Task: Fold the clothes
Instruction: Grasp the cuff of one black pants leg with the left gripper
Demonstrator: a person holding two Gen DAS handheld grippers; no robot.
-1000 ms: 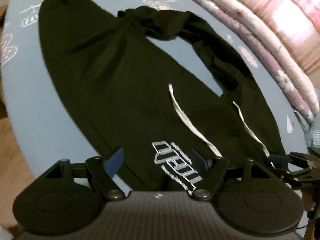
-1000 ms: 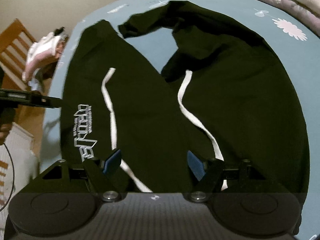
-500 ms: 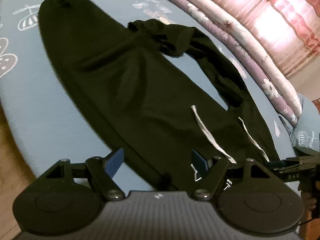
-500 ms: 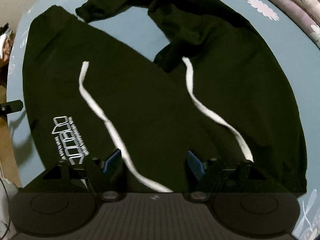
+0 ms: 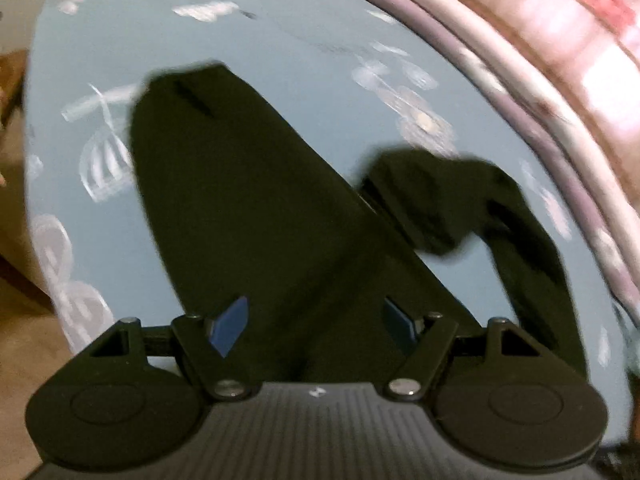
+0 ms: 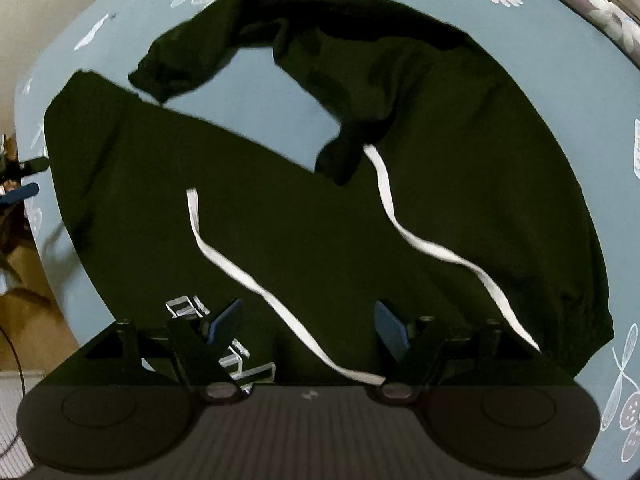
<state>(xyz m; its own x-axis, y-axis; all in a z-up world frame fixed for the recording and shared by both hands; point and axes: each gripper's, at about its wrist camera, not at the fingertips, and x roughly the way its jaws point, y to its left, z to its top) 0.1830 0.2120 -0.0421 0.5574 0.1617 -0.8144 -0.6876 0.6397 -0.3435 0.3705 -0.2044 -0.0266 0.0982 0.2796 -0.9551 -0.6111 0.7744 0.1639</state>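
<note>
Your black trousers (image 6: 304, 216) lie spread on the blue printed bedsheet (image 6: 104, 40), unfolded. In the right wrist view 1 leg runs flat from 9 o'clock toward centre, and the other leg (image 6: 248, 36) is bunched and curled back on itself at 12 o'clock. 2 white drawstrings (image 6: 240, 264) trail loose over the cloth from centre toward 5 o'clock, and a white printed logo (image 6: 188, 306) sits at 7 o'clock.

Left gripper (image 5: 316, 320): jaws apart and closing slightly, nothing pinched between them; it hovers over the flat leg (image 5: 240, 208). This view is blurred, so cloth contact cannot be read. Right gripper (image 6: 308, 326): jaws wide apart, empty, above the waist area.

Judged step: positioning for a first grasp; no fold made yet.

Risks from here:
1. If you fold before straightening the bunched leg, the twist gets trapped and the stack comes out lumpy.
2. A jaw closing near the waist may catch a drawstring instead of the fabric and drag it out.
3. A deep pinch may take up the bedsheet along with the trousers.
4. Uneven lifts by the 2 grippers would skew the fold line.
</note>
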